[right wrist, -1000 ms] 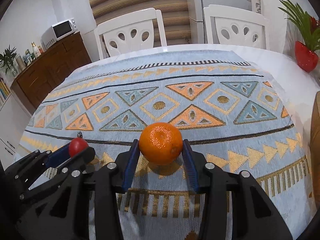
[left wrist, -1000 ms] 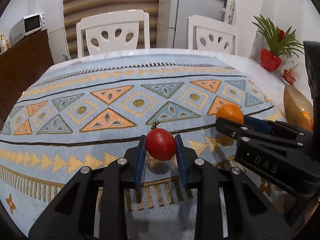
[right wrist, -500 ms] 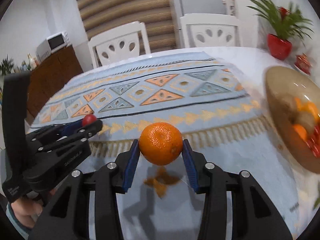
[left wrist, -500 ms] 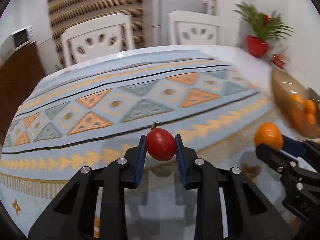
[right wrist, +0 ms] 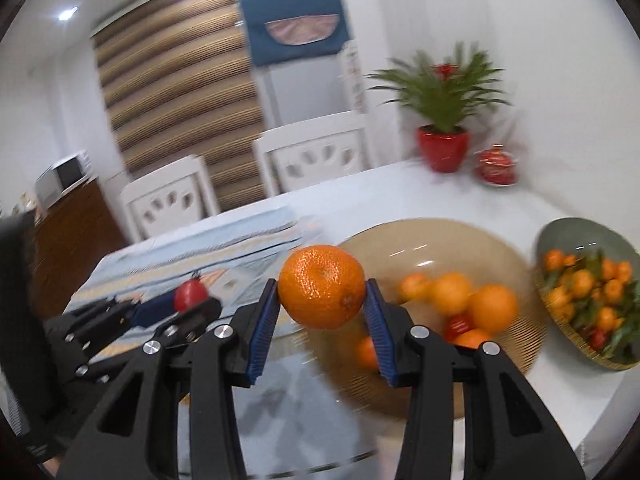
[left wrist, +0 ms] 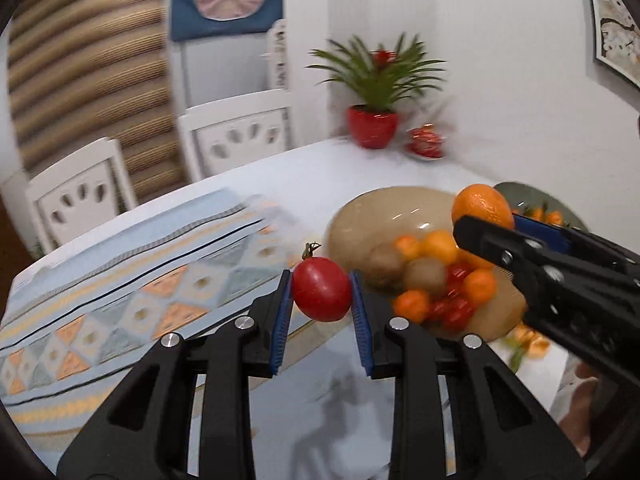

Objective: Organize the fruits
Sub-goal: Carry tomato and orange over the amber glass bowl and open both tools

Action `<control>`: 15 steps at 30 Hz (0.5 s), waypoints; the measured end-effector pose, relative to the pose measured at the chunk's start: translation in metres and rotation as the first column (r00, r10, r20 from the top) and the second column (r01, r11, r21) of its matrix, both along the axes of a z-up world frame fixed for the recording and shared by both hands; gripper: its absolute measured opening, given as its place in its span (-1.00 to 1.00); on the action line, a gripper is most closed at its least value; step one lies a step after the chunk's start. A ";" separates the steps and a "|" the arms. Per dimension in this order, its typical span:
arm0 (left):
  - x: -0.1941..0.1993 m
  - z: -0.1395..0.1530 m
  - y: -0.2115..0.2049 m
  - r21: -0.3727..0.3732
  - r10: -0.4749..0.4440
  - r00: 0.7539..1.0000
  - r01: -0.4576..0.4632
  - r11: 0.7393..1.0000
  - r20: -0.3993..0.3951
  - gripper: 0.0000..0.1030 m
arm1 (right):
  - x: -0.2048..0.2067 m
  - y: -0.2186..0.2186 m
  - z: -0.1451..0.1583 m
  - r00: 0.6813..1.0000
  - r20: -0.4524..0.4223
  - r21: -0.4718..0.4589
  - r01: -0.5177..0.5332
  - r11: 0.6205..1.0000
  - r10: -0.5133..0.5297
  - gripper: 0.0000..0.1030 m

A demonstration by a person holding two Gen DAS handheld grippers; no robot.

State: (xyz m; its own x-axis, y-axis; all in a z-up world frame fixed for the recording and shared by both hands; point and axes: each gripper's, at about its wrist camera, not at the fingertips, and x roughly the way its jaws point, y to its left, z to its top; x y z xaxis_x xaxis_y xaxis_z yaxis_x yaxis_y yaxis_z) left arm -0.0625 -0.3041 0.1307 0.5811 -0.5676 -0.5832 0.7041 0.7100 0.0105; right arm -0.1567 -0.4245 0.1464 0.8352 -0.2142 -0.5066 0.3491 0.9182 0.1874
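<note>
1. Two grippers are raised above the tabletop (right wrist: 520, 204), each with one fruit in its grip.
2. The left gripper (left wrist: 321, 300) has its blue-padded fingers (left wrist: 280, 320) clamped on a red tomato (left wrist: 321, 289) with a small green stem; the tomato hangs clear of the tabletop, just beside the near rim of the tan bowl (left wrist: 360, 216).
3. The right gripper (right wrist: 322, 300) has its fingers (right wrist: 378, 328) pressed on either side of an orange (right wrist: 322, 286), held in the air in front of the tan bowl's left edge.
4. The tan bowl contains oranges, small red fruits and, in the left wrist view, brownish round fruits; all are blurred.
5. A grey-green bowl (right wrist: 580, 232) to the right of it holds small oranges with green leaves.
6. A patterned cloth (left wrist: 120, 280) covers the tabletop to the left.
7. A potted plant (right wrist: 442, 120) stands at the far edge.
</note>
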 end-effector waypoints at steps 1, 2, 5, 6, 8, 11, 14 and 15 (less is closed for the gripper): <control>0.001 0.000 -0.011 0.002 -0.013 1.000 0.013 1.000 0.001 -0.46 | 0.001 -0.015 0.001 0.999 -0.007 0.011 0.031 0.999 -0.031 -0.17; 0.004 -0.001 -0.021 0.007 -0.027 1.000 0.027 1.000 -0.003 -0.46 | 0.002 -0.027 0.000 0.998 -0.014 0.020 0.055 0.998 -0.055 -0.17; 0.020 -0.011 -0.050 0.006 -0.065 0.995 0.066 0.998 -0.080 -0.46 | 0.010 -0.073 -0.006 0.990 -0.057 0.077 0.135 0.988 -0.130 -0.17; 0.027 -0.015 -0.061 0.005 -0.074 0.992 0.075 0.997 -0.105 -0.46 | 0.012 -0.086 -0.009 0.988 -0.067 0.100 0.144 0.985 -0.138 -0.17; 0.034 -0.020 -0.073 0.007 -0.086 0.988 0.088 0.996 -0.126 -0.47 | 0.021 -0.110 -0.016 0.983 -0.095 0.142 0.167 0.976 -0.154 -0.17; 0.047 -0.027 -0.093 0.012 -0.108 0.984 0.111 0.994 -0.145 -0.46 | 0.037 -0.136 -0.029 0.975 -0.140 0.181 0.195 0.964 -0.171 -0.17; 0.064 -0.037 -0.109 0.006 -0.118 0.977 0.121 0.993 -0.176 -0.47 | 0.051 -0.154 -0.044 0.966 -0.183 0.206 0.222 0.953 -0.185 -0.17; 0.070 -0.041 -0.115 0.003 -0.123 0.974 0.126 0.992 -0.189 -0.47 | 0.054 -0.158 -0.047 0.960 -0.198 0.203 0.236 0.950 -0.197 -0.17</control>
State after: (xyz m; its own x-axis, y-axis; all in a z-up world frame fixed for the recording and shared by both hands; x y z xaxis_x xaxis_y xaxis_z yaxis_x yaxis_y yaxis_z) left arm 0.0073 -0.4190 0.0898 0.3859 -0.6187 -0.6843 0.7773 0.6176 -0.1200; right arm -0.1023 -0.5823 0.0992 0.6762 -0.2452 -0.6947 0.5801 0.7585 0.2970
